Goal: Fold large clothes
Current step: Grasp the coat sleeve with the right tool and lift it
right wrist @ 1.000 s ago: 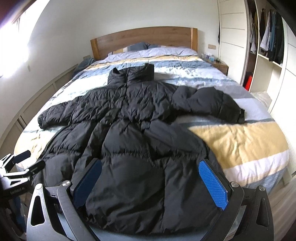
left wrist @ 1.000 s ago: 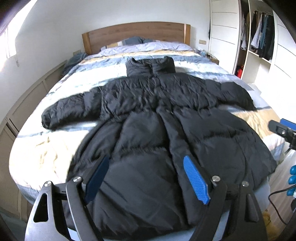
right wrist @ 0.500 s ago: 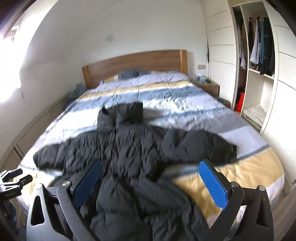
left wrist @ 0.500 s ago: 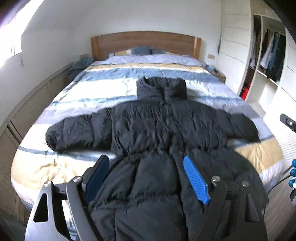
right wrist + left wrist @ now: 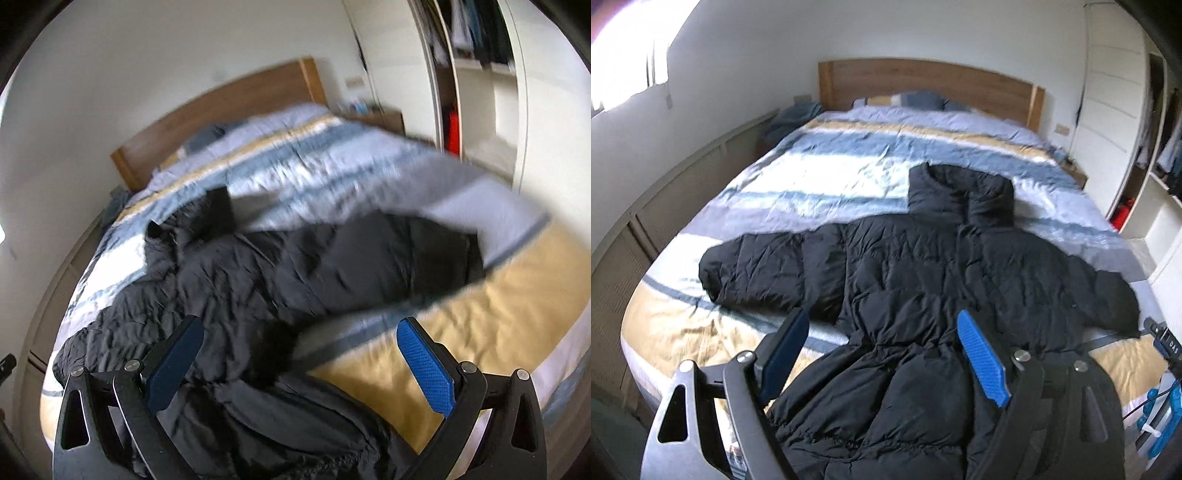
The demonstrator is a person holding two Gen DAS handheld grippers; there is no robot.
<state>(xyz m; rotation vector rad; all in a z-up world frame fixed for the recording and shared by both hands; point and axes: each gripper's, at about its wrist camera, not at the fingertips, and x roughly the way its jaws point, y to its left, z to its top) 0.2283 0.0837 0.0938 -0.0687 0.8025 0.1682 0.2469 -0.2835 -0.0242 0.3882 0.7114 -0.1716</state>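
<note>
You had a black quilted puffer coat (image 5: 923, 295) spread over a bedcover (image 5: 831, 177) striped in pale lavender, blue-grey, white and mustard yellow. Behind it stood a warm brown wooden headboard (image 5: 923, 81), with pillows (image 5: 905, 100) in grey-blue, white and yellow against it. The wall (image 5: 757, 55) was white, and the wardrobe (image 5: 1108, 92) was white too, with something red-orange (image 5: 1123, 214) low inside it. Your left gripper (image 5: 879, 354) had a black frame and bright blue textured pads (image 5: 982, 358); your right gripper (image 5: 299, 362) matched, black with blue dimpled pads (image 5: 424, 369). In the right wrist view the colours were smeared by blur.
</note>
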